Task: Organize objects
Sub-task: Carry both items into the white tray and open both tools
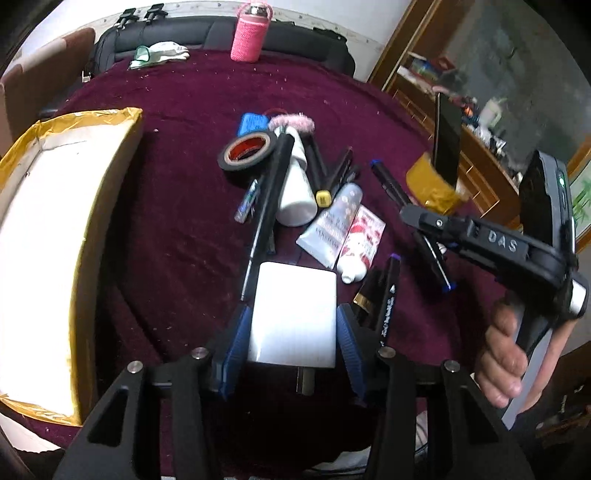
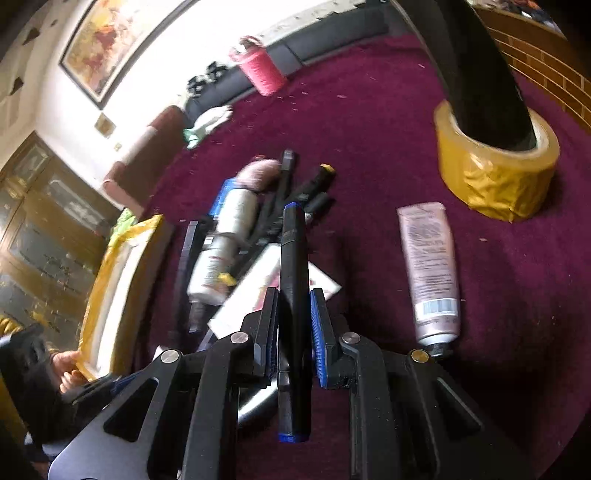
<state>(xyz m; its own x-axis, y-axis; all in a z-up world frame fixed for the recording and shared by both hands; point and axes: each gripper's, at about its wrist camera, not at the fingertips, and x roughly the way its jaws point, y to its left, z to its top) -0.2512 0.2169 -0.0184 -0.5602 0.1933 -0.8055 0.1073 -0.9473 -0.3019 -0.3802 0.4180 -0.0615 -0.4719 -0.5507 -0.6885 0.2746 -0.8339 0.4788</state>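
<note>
A jumble of small items lies on the maroon cloth (image 1: 184,206). My left gripper (image 1: 293,310) sits low over the near end of the pile, its blue pads pressed against both sides of a white power adapter (image 1: 295,314) whose prongs point toward me. My right gripper (image 2: 294,293) is shut on a black marker with blue ends (image 2: 293,258), held lengthwise between the pads. In the left wrist view the right gripper (image 1: 413,218) hovers at the right with the marker (image 1: 391,184) crossing its tip. An open gold-lined box (image 1: 122,122) stands at the left.
The pile holds a black tape roll (image 1: 247,149), a white bottle (image 1: 295,192), two tubes (image 1: 328,229), other markers (image 1: 388,295) and pens. A pink tube (image 2: 430,269) lies apart. A yellow tape roll (image 2: 495,170) props a phone (image 1: 447,144). A pink bottle (image 1: 249,35) stands far back.
</note>
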